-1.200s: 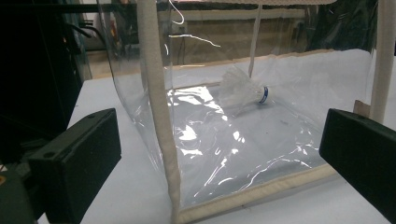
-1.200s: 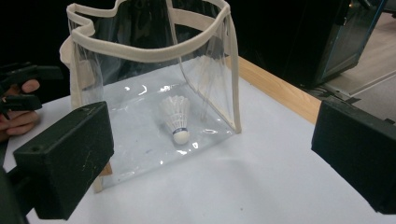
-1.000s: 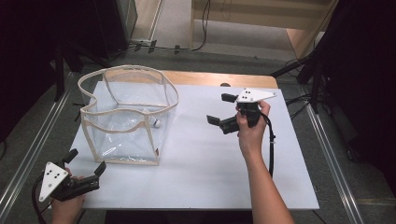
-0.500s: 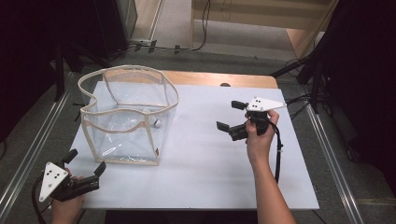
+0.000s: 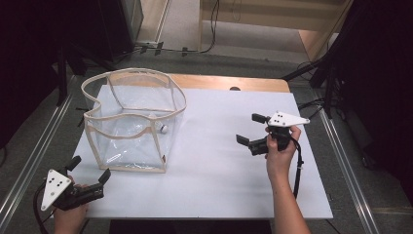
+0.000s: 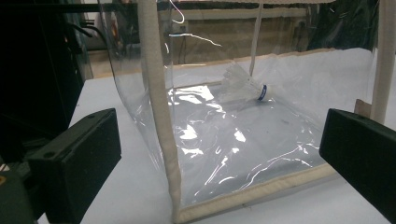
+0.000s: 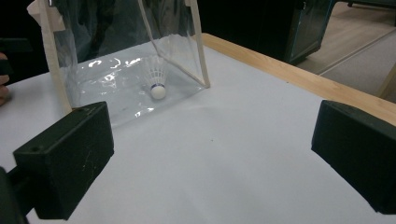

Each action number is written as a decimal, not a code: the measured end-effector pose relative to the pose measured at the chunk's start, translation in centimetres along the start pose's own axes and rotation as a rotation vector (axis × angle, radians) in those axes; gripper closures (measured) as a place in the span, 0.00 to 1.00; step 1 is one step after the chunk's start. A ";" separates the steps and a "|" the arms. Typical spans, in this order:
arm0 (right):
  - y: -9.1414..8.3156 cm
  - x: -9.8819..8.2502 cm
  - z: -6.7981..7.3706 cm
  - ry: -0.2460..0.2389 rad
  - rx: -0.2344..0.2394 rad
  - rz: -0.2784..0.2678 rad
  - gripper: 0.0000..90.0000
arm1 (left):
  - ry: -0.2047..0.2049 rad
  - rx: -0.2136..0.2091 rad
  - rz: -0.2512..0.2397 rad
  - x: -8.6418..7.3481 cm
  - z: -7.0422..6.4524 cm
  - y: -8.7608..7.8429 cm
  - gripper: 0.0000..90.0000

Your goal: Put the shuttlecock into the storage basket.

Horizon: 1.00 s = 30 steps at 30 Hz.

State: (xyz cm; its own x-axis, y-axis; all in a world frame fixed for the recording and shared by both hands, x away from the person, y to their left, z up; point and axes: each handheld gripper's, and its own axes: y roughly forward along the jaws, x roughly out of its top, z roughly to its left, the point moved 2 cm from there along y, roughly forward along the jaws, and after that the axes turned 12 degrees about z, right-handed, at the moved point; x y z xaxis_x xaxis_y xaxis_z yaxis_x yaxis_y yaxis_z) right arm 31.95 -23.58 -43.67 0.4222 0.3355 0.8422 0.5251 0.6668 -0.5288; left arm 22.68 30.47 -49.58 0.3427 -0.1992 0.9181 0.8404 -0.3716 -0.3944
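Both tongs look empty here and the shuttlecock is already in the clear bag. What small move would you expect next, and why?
Probably the left tongs ease forward to the cream-trimmed transparent plastic bag and grip its near corner edge. They are open, aimed at that seam. The white feather shuttlecock lies inside on the bag's floor. The right tongs, also open, hover apart over the white table.

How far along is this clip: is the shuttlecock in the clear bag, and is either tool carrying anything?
The shuttlecock lies inside the clear bag, which stands open-topped on the white table, so placing it looks done. Nothing is in hand: the left tool and right tool are both open, empty and apart from the bag. No remaining step is evident.
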 end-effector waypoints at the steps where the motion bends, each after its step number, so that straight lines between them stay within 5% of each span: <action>1: -0.1 -0.2 0.0 0.005 0.002 -0.001 0.00 | 0.000 0.000 0.000 0.0 0.0 0.0 0.00; 30: -3.0 -5.8 -0.2 0.072 -0.050 0.007 0.00 | 0.003 0.004 0.001 0.0 -0.1 0.0 0.00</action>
State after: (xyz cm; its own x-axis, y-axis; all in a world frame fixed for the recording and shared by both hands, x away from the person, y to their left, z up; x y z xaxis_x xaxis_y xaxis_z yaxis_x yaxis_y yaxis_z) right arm 28.11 -27.67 -47.03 0.4767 0.2901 0.8298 0.5579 0.6297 -0.5406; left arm 22.64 30.42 -49.59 0.3427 -0.2020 0.9175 0.8417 -0.3678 -0.3953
